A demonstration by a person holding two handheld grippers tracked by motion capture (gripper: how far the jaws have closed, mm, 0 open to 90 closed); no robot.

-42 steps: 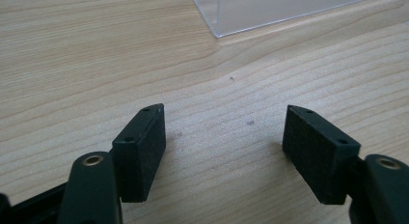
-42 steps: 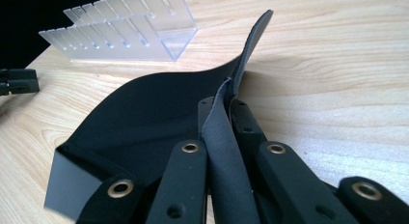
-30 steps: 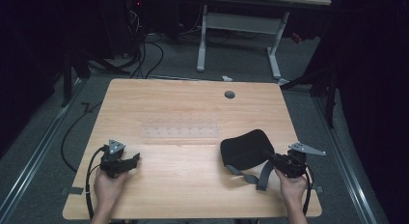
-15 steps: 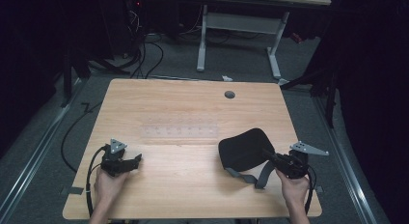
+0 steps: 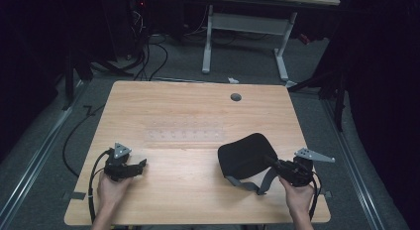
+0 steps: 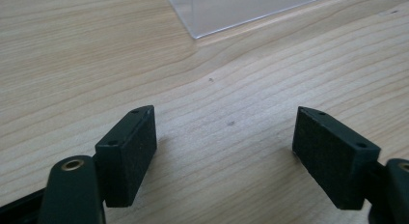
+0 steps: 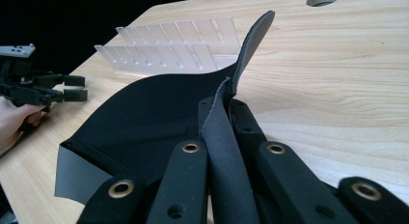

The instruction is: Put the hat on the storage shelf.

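High view: the black pad point(image 5: 246, 158) lies at 4 o'clock on the surface point(image 5: 198, 116). Left gripper view: left gripper point(image 6: 224, 154) jaws wide, nothing between. Right gripper view: right gripper point(image 7: 226, 122) jaws clamp the pad's edge; clear rack point(image 7: 169, 48) at 11 o'clock.

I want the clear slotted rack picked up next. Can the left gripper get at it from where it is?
Probably yes. The left gripper is open and holds nothing, and bare table lies between it and the clear rack. The black pad, held by the right gripper, sits off to the side, not in the way.
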